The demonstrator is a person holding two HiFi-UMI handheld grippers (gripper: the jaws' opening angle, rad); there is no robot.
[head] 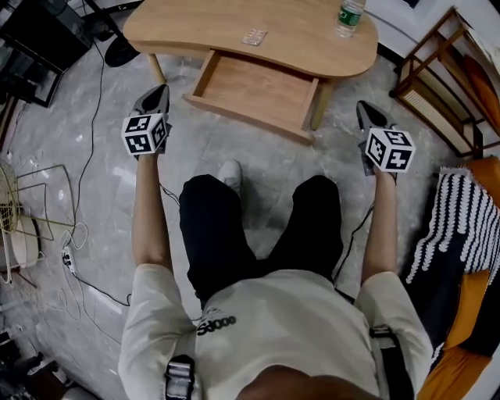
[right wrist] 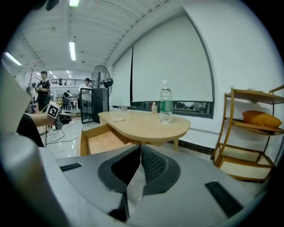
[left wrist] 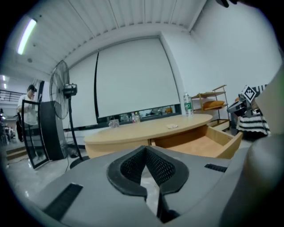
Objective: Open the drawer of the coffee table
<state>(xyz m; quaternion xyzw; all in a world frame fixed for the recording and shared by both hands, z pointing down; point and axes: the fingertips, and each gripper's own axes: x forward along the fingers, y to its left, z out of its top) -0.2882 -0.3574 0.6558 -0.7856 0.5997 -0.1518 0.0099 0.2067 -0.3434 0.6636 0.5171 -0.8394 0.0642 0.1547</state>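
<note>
drawer [head: 258,92]: was pulled out at 12 o'clock in the head view, projecting from under the coffee table [head: 234,27] toward the person, bare wooden bottom showing.
coffee table: wooden, rounded top; water bottle [head: 349,16] stood upright at its 2 o'clock end, small packet [head: 255,36] lay near the middle.
left gripper [head: 158,92]: clenched on nothing, tips together; at 10 o'clock, apart from the drawer.
right gripper [head: 364,111]: clenched on nothing; at 2 o'clock, near the drawer's right corner, not touching.
surroundings: wooden rack [head: 449,70] at 3 o'clock, striped cushion [head: 453,226] at 4 o'clock.
</note>
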